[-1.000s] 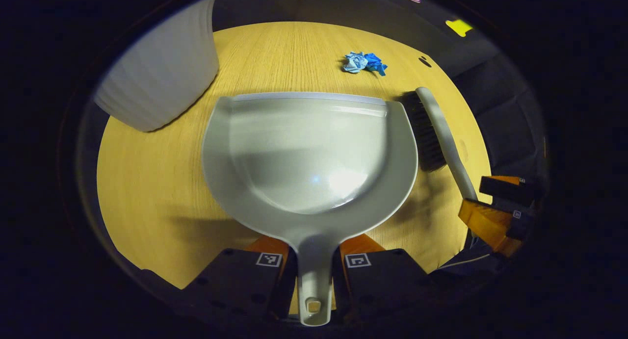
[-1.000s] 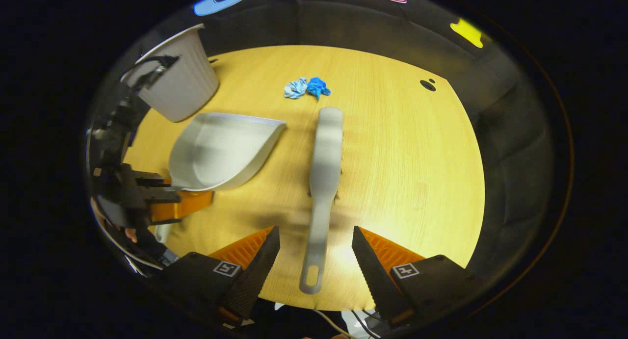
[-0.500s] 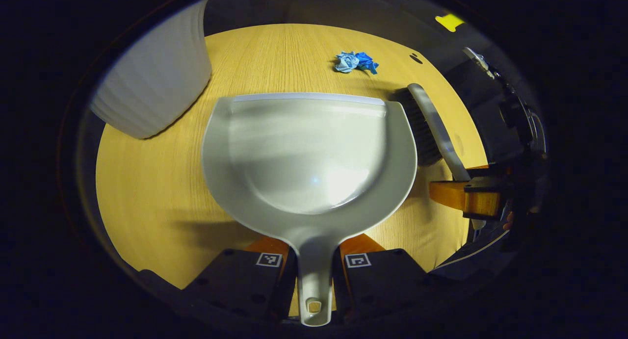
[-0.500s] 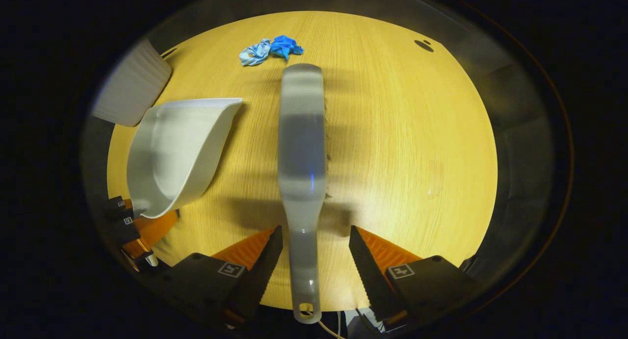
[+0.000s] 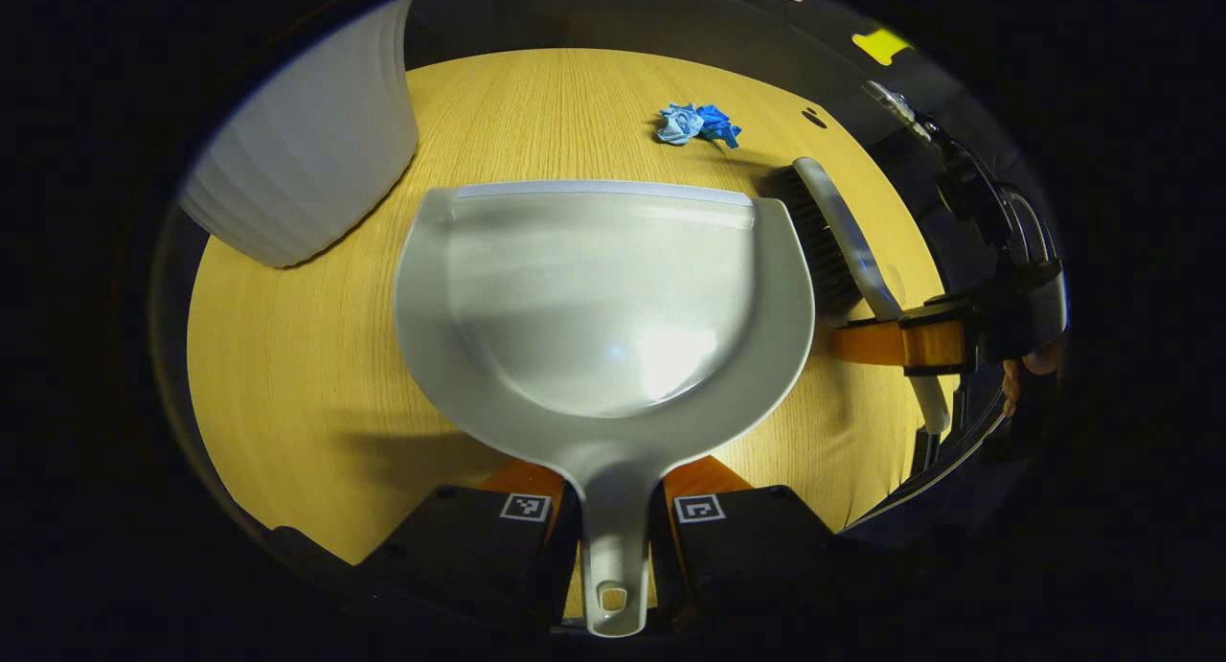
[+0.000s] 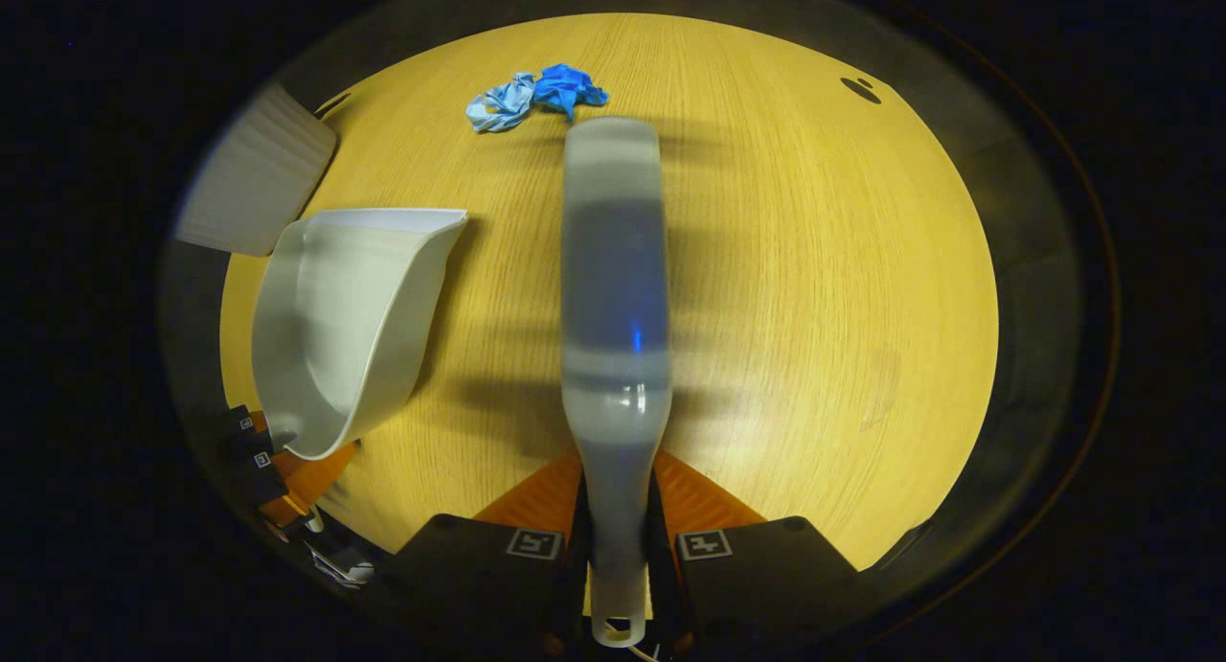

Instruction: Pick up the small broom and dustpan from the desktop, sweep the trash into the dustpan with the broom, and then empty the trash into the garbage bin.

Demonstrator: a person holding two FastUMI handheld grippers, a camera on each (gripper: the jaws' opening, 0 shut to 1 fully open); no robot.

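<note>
Desktop (image 5: 316,355): gripped dustpan (image 5: 603,298), broom (image 6: 613,279).

No readable text, brand names or numbers anywhere. Only markings: small square black-and-white fiducial tags, one on each finger block of the left tongs (image 5: 613,509) in the left gripper view, and one on each finger block of the right tongs (image 6: 618,537) in the right gripper view. Those are coded patterns, not characters. In the right gripper view two more tiny tags sit on the other tongs at the lower left edge, too small to make out. dustpan (image 5: 603,298), broom (image 6: 613,288), bin (image 5: 306,164) and desk (image 6: 814,260) carry no print, label or logo.
</note>
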